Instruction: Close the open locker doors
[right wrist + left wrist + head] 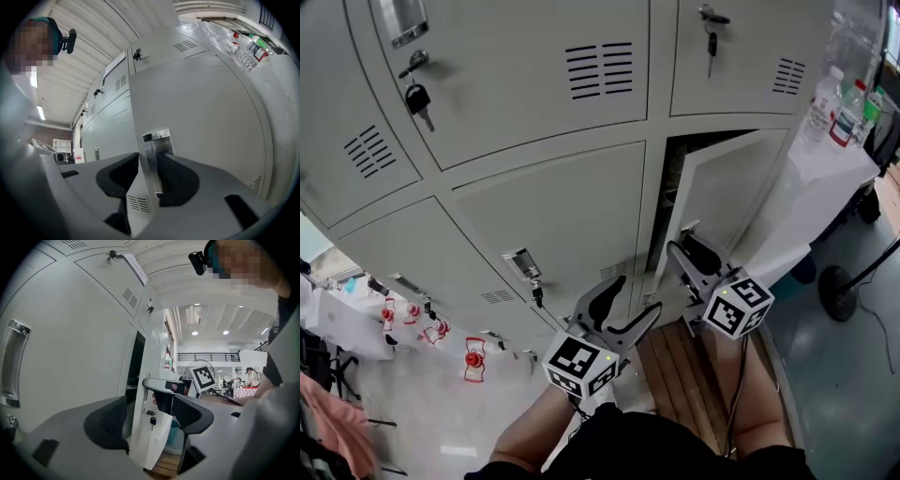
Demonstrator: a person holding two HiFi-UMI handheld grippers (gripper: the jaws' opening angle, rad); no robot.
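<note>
While the right tongs clench the free edge of the ajar locker door — left tongs released just beside it — that thin grip may slip mid-push.

The open locker door is in the lower row, right of the closed lockers. Its free edge stands between the jaws of the right gripper. The left gripper is just left of that, before the closed lockers. Bottles stand further right.
</note>
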